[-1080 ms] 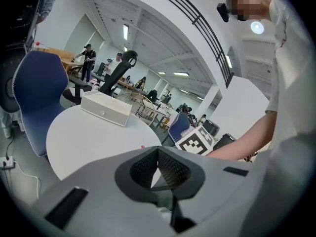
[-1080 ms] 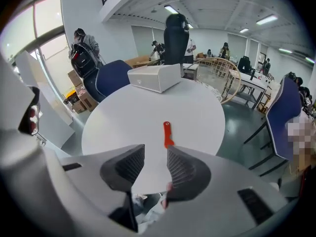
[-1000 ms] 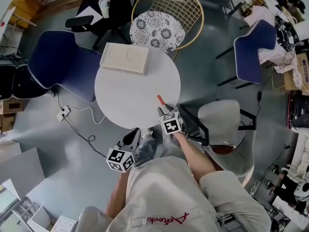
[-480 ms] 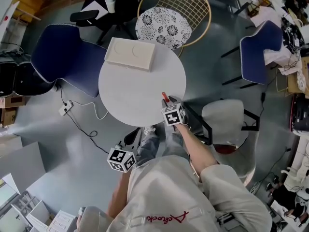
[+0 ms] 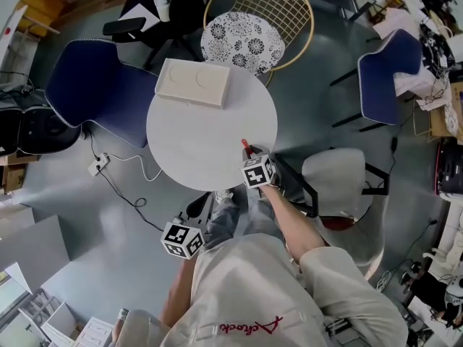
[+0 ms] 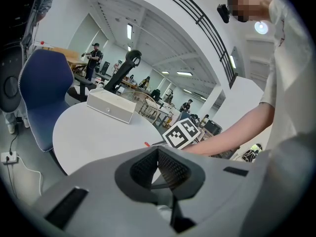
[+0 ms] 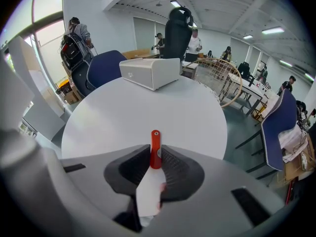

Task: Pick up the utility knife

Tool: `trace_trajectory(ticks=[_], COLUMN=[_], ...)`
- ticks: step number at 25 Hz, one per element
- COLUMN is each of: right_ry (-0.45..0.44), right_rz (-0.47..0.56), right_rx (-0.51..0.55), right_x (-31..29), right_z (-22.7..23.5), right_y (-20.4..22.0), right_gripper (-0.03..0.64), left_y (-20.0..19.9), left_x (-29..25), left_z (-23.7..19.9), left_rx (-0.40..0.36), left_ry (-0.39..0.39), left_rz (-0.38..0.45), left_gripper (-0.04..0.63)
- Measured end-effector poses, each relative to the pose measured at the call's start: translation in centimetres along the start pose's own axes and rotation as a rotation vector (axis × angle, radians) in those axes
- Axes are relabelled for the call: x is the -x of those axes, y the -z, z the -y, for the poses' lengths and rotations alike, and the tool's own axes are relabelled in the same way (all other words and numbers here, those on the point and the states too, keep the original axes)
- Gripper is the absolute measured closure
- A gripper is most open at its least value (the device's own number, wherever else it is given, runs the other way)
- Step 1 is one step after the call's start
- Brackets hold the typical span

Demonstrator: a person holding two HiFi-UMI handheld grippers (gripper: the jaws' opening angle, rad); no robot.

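Knife: slim red utility knife (image 7: pixel 155 149) at 4 o'clock edge of smooth round white table (image 5: pixel 181 136). Your right gripper (image 7: pixel 156 158) jaws just been closing; ribbed black pads pinch red handle. Your left gripper (image 6: pixel 158 154) off table at 6 o'clock, tips together, empty. Boxy cream case (image 5: pixel 193 83) at 11 o'clock.

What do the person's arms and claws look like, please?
The left claw and right claw are grey shells with black ribbed pads; each carries a cube of black-and-white square markers. The person wears a pale short-sleeved shirt with red lettering.
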State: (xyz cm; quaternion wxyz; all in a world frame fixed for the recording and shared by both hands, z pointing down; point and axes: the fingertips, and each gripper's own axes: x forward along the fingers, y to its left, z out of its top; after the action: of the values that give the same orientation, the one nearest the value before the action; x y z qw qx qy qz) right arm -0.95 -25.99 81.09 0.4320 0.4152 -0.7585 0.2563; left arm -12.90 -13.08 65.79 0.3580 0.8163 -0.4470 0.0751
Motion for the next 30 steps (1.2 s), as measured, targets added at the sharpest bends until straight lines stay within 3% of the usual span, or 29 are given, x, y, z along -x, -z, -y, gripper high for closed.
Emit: trace_trajectory(ticks=[14, 30], right_ry=[0.006, 0.044], right_rz=[0.011, 0.147], right_rx=[0.036, 0.024], right_x=[0.2, 6.7], right_z=[0.0, -2.0], right_y=[0.0, -1.0], right_gripper=[0.546, 0.546], left_y=[-0.2, -1.5], left_x=[0.3, -0.4], left_z=[-0.2, 0.9], left_rx=[-0.008, -0.045], left_ry=[-0.002, 0.056], left_rz=[0.006, 0.029], left_gripper=[0.583, 0.583])
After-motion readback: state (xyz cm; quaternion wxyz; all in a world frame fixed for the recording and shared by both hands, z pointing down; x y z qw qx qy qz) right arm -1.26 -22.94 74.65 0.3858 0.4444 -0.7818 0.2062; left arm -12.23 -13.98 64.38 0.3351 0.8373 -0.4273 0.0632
